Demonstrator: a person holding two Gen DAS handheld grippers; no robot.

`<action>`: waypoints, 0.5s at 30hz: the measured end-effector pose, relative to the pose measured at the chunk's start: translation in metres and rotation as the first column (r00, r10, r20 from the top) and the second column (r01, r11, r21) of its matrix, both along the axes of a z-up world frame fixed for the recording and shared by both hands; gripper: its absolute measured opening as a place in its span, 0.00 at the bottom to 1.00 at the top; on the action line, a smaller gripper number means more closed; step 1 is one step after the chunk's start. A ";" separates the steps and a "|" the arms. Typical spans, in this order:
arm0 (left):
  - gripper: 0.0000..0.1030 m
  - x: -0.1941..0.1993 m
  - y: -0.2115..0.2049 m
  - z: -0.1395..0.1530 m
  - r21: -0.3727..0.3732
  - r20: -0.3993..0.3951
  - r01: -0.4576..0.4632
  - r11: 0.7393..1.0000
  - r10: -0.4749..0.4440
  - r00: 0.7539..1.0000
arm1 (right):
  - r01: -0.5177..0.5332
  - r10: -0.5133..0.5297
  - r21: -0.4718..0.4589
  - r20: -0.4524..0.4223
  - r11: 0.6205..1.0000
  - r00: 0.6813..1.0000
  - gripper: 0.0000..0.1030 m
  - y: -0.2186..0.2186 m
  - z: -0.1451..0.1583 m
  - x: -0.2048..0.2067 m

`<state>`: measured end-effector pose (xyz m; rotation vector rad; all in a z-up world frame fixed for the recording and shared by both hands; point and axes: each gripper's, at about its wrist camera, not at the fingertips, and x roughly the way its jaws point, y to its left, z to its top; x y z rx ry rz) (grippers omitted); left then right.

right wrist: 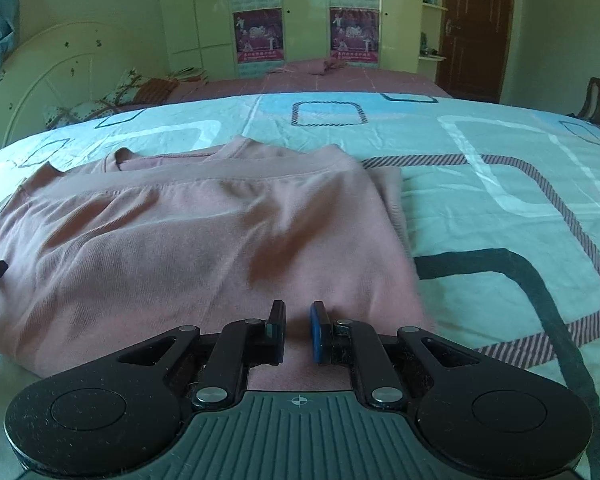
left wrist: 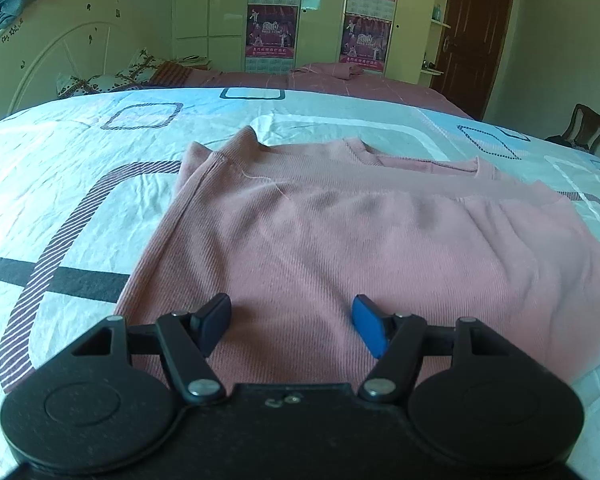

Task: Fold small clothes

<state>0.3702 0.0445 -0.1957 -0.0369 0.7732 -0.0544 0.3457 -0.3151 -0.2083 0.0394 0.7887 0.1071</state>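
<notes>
Two grippers over one pink garment (left wrist: 340,240) on one bed (left wrist: 80,184).
Left gripper (left wrist: 292,322) fingers spread apart above cloth, gripping nothing; right gripper (right wrist: 298,330) fingers nearly together, nothing visibly pinched. Garment lying partly folded on patterned bedsheet.

The pink top (left wrist: 340,232) is soft ribbed knit cloth — matt; the bedsheet (left wrist: 80,184) is thin creased cotton; each claw (right wrist: 298,330) is matt black plastic — shiny metal rivets.
</notes>
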 end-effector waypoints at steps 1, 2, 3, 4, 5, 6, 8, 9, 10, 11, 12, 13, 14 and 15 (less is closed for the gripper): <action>0.64 -0.001 0.000 0.000 0.003 0.000 0.000 1.000 0.000 1.000 | 0.016 -0.016 -0.009 -0.004 1.000 1.000 0.10 -0.004 -0.001 -0.002; 0.64 -0.002 -0.001 0.000 0.008 -0.001 0.001 1.000 -0.001 1.000 | 0.027 -0.027 -0.021 -0.016 0.999 1.000 0.10 -0.007 -0.004 -0.005; 0.64 -0.003 -0.001 0.000 0.014 -0.002 0.004 1.000 -0.004 1.000 | 0.027 -0.027 -0.025 -0.020 0.999 0.999 0.10 -0.009 -0.007 -0.007; 0.64 -0.004 -0.002 0.000 0.020 -0.002 0.007 1.000 -0.006 1.000 | 0.026 -0.026 -0.026 -0.015 0.999 1.000 0.10 -0.011 -0.008 -0.010; 0.64 -0.005 -0.002 0.000 0.023 -0.005 0.008 1.000 -0.008 1.000 | 0.033 -0.033 -0.027 -0.020 0.999 0.999 0.10 -0.012 -0.007 -0.011; 0.64 -0.005 -0.002 0.000 0.024 -0.008 0.010 1.000 -0.010 1.000 | 0.044 -0.044 -0.022 -0.025 0.999 0.999 0.10 -0.013 -0.005 -0.012; 0.65 -0.005 -0.002 0.000 0.029 -0.016 0.017 0.999 -0.017 1.000 | 0.075 -0.075 -0.008 -0.020 0.997 0.997 0.11 -0.015 -0.002 -0.019; 0.65 -0.006 -0.002 0.000 0.033 -0.019 0.023 0.999 -0.022 1.000 | 0.091 -0.092 -0.007 -0.026 0.996 0.995 0.11 -0.015 -0.004 -0.020; 0.66 -0.006 -0.002 0.000 0.037 -0.022 0.028 0.999 -0.027 0.999 | 0.100 -0.100 -0.004 -0.033 0.995 0.994 0.11 -0.016 -0.007 -0.022; 0.66 -0.006 -0.002 0.001 0.041 -0.025 0.032 0.999 -0.031 0.999 | 0.099 -0.099 -0.010 -0.028 0.995 0.995 0.11 -0.015 -0.008 -0.024; 0.66 -0.007 -0.002 0.001 0.045 -0.029 0.034 0.998 -0.033 0.999 | 0.098 -0.099 -0.022 -0.028 0.995 0.995 0.11 -0.014 -0.008 -0.025; 0.66 -0.008 -0.002 0.003 0.048 -0.037 0.035 0.998 -0.034 0.999 | 0.102 -0.103 -0.028 -0.037 0.994 0.994 0.11 -0.012 -0.006 -0.025; 0.66 -0.011 -0.001 0.006 0.046 -0.040 0.033 0.998 -0.031 0.999 | 0.107 -0.109 -0.028 -0.049 0.994 0.993 0.12 -0.011 -0.003 -0.026; 0.66 -0.014 0.000 0.010 0.037 -0.041 0.028 0.999 -0.027 0.999 | 0.114 -0.115 -0.018 -0.051 0.993 0.992 0.14 -0.010 0.001 -0.028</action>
